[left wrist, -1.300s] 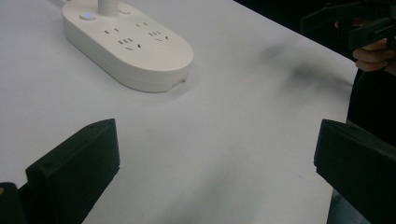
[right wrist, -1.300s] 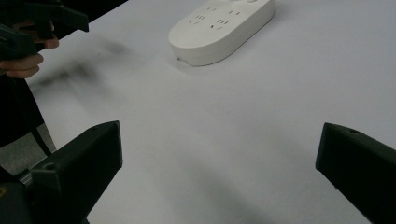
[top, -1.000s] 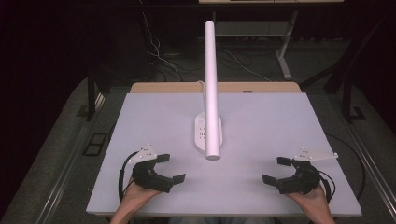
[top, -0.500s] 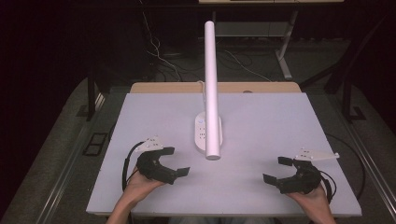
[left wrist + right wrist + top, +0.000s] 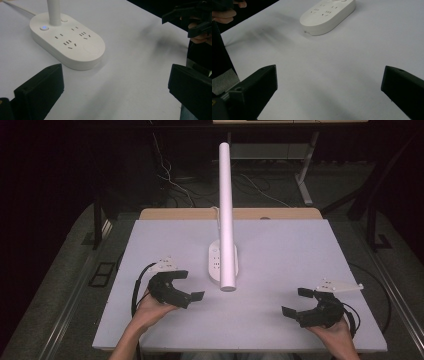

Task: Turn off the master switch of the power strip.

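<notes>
White table [image 5: 280, 250] — both grippers (left [image 5: 186, 286], right [image 5: 295, 302]) fingers spread wide, empty.

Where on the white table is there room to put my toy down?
The table is bare on the far left and far right of the lamp base, and along the near edge between the left gripper and right gripper. The middle is crowded: the base with its sockets, and the lamp's white tube overhead.

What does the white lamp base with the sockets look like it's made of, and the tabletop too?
Lamp base: probably moulded plastic, smooth satin white, with rounded edges and soft sheen. Tabletop: matte pale surface without visible grain or glare, perhaps laminate or painted board; unclear.
</notes>
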Demonstrator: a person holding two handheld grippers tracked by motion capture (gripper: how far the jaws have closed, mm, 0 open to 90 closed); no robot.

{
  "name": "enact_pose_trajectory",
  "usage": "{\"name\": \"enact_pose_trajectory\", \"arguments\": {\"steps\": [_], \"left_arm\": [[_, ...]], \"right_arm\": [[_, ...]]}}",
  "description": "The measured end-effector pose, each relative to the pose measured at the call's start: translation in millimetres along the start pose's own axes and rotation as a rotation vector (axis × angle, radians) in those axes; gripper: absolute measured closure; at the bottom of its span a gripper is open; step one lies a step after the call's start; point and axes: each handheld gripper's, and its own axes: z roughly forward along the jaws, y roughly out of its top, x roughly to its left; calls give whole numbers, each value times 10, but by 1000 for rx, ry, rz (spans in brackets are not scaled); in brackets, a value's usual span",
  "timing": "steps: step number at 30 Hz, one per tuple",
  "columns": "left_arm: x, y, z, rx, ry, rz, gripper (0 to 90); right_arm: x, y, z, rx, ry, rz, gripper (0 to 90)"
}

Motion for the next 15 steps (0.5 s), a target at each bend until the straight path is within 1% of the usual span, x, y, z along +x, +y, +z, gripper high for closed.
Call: {"name": "enact_pose_trajectory", "arguments": {"steps": [4, 9, 15], "left_arm": [[37, 60, 2, 14, 4, 11, 0], [69, 147, 2, 17, 10, 14, 0], [116, 251, 15, 33, 16, 29, 0]], "right_arm": [[0, 0, -1, 3, -1, 5, 0], [-1, 0, 0, 3, -1, 2, 0], [-3, -2, -2, 3, -2, 4, 0]]}}
